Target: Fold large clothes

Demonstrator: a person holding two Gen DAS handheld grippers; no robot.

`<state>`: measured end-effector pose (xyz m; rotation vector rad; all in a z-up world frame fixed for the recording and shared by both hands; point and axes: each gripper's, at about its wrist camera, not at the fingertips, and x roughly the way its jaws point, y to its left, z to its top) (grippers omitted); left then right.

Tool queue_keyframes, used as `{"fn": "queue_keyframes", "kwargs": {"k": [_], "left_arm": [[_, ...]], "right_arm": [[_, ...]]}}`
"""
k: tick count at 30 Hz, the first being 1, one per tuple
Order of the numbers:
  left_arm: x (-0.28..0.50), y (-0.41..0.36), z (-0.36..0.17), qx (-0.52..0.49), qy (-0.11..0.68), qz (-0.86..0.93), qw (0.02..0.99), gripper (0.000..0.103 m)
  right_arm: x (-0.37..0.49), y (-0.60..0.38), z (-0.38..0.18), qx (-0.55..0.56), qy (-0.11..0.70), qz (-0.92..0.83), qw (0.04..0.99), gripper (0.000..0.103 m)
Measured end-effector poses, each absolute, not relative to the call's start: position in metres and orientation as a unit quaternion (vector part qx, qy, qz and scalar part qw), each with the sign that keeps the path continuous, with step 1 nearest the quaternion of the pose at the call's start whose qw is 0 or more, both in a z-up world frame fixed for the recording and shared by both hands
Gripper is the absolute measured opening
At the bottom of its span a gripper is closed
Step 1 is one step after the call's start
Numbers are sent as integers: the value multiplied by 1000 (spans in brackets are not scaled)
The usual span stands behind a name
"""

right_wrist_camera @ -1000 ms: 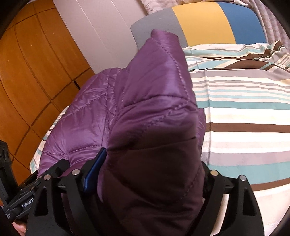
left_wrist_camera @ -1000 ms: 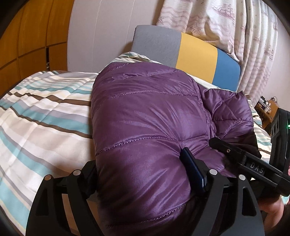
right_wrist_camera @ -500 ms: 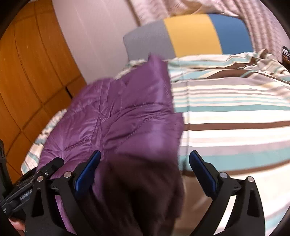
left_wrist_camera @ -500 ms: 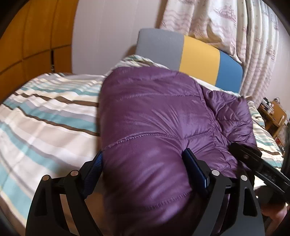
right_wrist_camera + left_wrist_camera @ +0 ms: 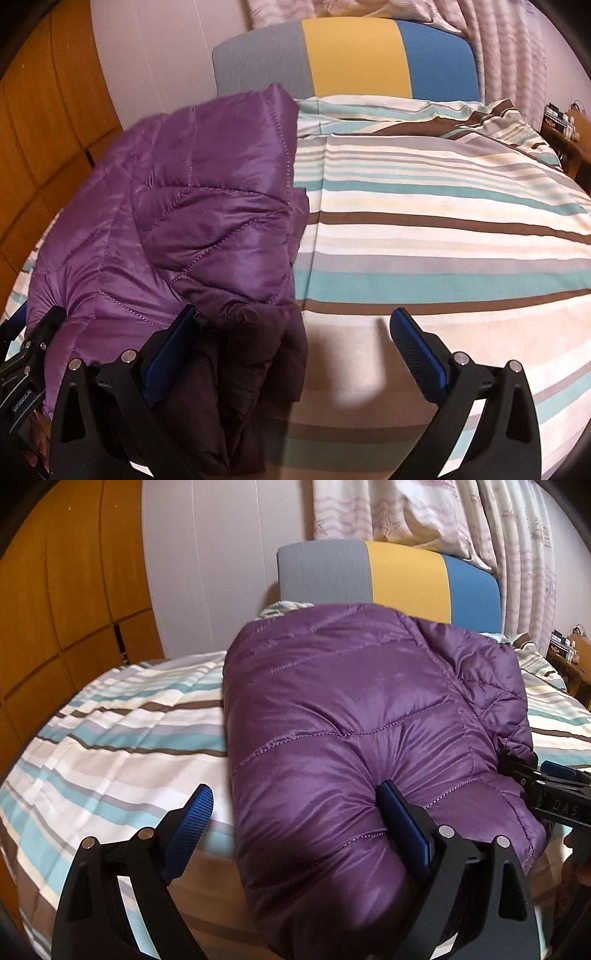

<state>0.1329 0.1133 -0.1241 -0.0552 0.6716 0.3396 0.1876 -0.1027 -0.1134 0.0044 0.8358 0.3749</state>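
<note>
A purple quilted down jacket lies folded on the striped bed. My left gripper is at its near end with the jaws opening. The left pad stands clear over the bedding, while the right pad still dents the fabric. In the right wrist view the jacket fills the left side. My right gripper is open wide, its left pad beside the jacket's dark lower fold and its right pad over bare bedding. The right gripper also shows at the jacket's right edge.
A grey, yellow and blue headboard stands behind the bed, with curtains at the right. Wooden wardrobe panels line the left side. A small cluttered side table sits at the far right. Striped bedding spreads right of the jacket.
The right gripper let go of the raised jacket fold, which dropped flat, and its jaws spread wide. The left jaws widened and the left pad came off the jacket's edge.
</note>
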Motion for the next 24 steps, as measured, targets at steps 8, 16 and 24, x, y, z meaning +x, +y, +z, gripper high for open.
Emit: {"fn": "queue_keyframes", "kwargs": {"k": [8,16,24], "left_arm": [[106,120,-111,-109,306,174,930,100],[60,99,-92,-109,293,177,933,100],[23,69,-73,-85,283,164,941,100]], "right_arm": [[170,-101,-109,0,393,179,902,101],[126,-111,-92,5,402,207,892,101],[80,-118,-75,-7,406,250,879,101]]}}
